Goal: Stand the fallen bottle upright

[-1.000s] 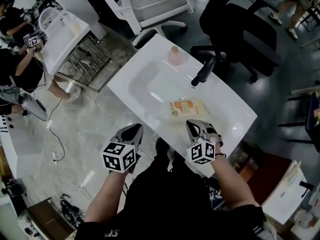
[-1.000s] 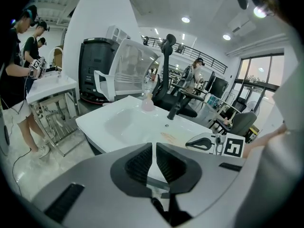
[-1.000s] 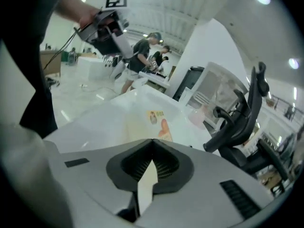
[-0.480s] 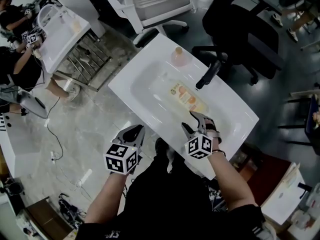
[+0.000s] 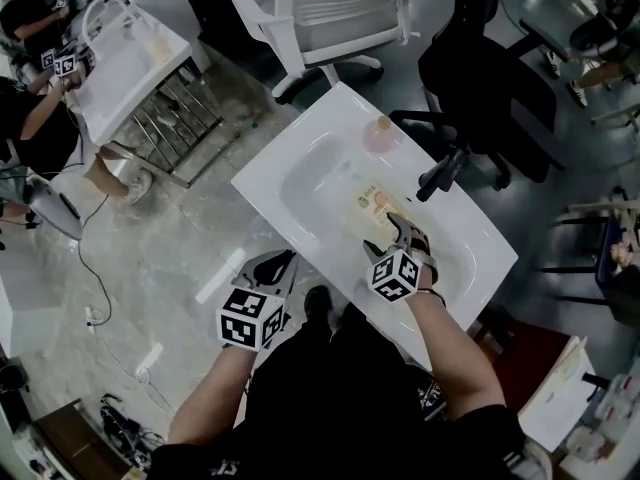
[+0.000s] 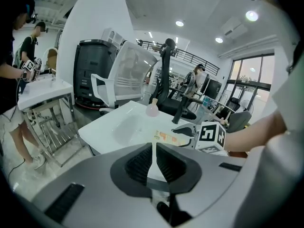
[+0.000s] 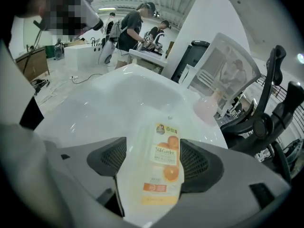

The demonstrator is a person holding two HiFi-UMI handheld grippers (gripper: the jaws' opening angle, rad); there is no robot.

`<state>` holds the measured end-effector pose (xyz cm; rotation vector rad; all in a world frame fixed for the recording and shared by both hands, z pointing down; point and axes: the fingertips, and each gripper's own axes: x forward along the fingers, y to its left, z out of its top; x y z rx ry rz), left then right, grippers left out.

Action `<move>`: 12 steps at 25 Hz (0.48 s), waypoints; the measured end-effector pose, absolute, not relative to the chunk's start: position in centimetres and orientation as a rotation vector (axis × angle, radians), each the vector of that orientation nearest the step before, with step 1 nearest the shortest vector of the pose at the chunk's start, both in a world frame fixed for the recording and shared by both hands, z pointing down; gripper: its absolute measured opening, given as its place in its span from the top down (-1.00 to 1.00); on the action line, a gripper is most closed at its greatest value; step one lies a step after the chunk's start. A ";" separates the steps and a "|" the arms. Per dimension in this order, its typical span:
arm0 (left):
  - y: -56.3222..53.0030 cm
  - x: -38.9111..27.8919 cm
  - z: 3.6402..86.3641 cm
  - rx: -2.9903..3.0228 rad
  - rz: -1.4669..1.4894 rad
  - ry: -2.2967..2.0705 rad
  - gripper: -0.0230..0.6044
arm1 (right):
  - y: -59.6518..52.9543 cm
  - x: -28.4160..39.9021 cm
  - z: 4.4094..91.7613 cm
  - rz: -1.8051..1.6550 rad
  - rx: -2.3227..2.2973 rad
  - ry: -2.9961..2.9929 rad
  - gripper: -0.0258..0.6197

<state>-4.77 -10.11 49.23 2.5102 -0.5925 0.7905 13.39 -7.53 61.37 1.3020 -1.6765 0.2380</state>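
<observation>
Your right gripper (image 5: 398,232) has just been opening its jaws, and they now stand wide astride the bottle (image 5: 374,209). The bottle lies on its side in the sink (image 5: 300,173). Your left gripper (image 5: 274,268) is beside the sink, jaws closed on nothing.

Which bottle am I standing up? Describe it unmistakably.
Find the white sink with the black faucet. Inside the basin lies a flat, clear bottle, between the jaws of the right gripper, which have just been opening. Unlike the round pink bottle upright on the rim, it lies on its side and bears an orange-fruit label.
</observation>
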 end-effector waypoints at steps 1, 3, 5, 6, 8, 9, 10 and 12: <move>-10.6 -5.0 49.2 2.517 0.786 -0.590 0.80 | -8.5 13.2 60.9 0.241 1.318 -1.680 -0.20; -11.6 -5.4 49.3 2.519 0.781 -0.590 0.80 | -10.5 12.7 60.0 0.248 1.353 -1.690 -0.16; -12.4 -5.6 49.7 2.504 0.777 -0.585 0.80 | -12.3 12.2 59.6 0.261 1.374 -1.701 -0.12; -12.6 -5.6 49.9 2.497 0.777 -0.578 0.80 | -13.1 12.0 59.7 0.270 1.377 -1.706 -0.10; -13.2 -5.3 50.3 2.490 0.781 -0.566 0.80 | -14.9 11.8 60.1 0.286 1.375 -1.714 -0.06; -13.5 -5.0 50.6 2.486 0.786 -0.563 0.80 | -15.9 11.9 60.5 0.292 1.372 -1.717 -0.03; -14.1 -4.8 50.9 2.481 0.793 -0.567 0.80 | -17.1 12.0 60.9 0.299 1.368 -1.721 -0.01; -15.4 -4.6 51.8 2.464 0.812 -0.589 0.80 | -19.6 12.3 61.9 0.314 1.365 -1.734 0.02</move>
